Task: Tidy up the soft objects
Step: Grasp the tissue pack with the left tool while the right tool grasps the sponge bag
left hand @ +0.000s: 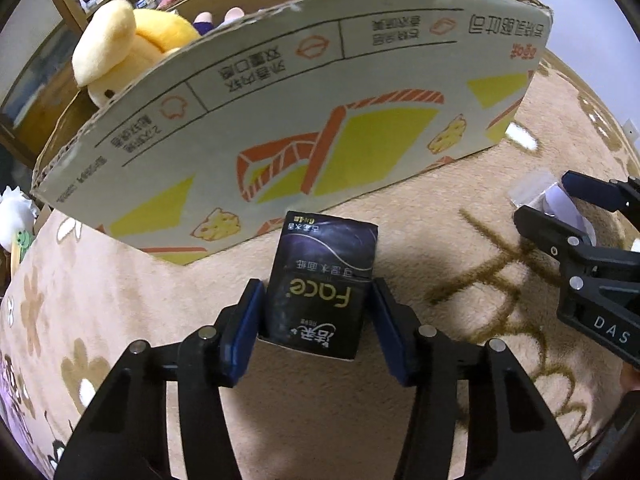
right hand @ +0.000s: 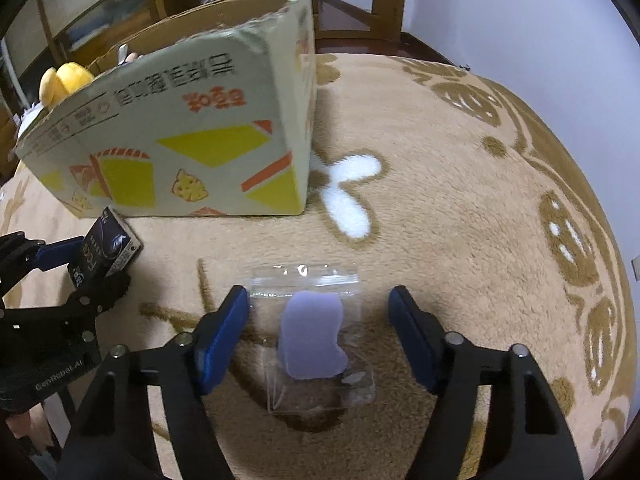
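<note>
Beige carpet (right hand: 440, 184), cardboard box (left hand: 280, 120) just behind. My left gripper (left hand: 318, 320) pinches the dark tissue pack (left hand: 324, 280); soft, may slip. My right gripper (right hand: 318, 332) straddles the clear bag (right hand: 316, 336), jaws apart, not touching; slick film could skid.

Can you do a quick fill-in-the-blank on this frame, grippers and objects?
1. The left gripper straddles a dark pack of ____.
2. The clear bag between the right gripper fingers holds a ____ coloured pad.
3. The yellow plush toy sits inside the ____.
4. Everything rests on a beige ____.

Missing words: tissues; purple; cardboard box; carpet
</note>
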A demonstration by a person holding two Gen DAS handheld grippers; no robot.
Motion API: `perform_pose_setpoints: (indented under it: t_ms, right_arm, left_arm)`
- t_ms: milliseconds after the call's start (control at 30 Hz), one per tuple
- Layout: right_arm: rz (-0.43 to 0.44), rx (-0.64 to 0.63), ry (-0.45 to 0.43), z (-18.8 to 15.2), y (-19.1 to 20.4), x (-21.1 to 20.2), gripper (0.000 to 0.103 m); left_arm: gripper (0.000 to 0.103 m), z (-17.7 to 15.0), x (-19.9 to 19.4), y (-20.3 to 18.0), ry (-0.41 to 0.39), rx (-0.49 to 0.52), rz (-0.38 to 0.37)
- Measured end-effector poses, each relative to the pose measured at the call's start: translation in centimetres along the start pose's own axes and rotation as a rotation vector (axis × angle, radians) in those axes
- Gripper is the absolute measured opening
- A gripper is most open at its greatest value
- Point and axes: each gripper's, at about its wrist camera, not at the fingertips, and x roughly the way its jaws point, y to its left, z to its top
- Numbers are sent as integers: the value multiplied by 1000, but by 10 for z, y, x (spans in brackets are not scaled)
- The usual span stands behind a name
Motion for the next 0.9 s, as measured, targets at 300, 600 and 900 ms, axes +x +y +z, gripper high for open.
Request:
perform_pose_setpoints:
  t_ms: [300,600,900]
  right_arm:
    - [32,-25,4,2,5,-5,60]
    - [84,2,-65,10,-2,-27,60]
    - [94,-59,-216,22,5,-75,60]
  left_arm:
    - [51,-2,-2,16,16,-81,-14]
    - [50,-15,-43,22,-72,-113,43]
    - [50,-28,-118,42,-242,-178,112]
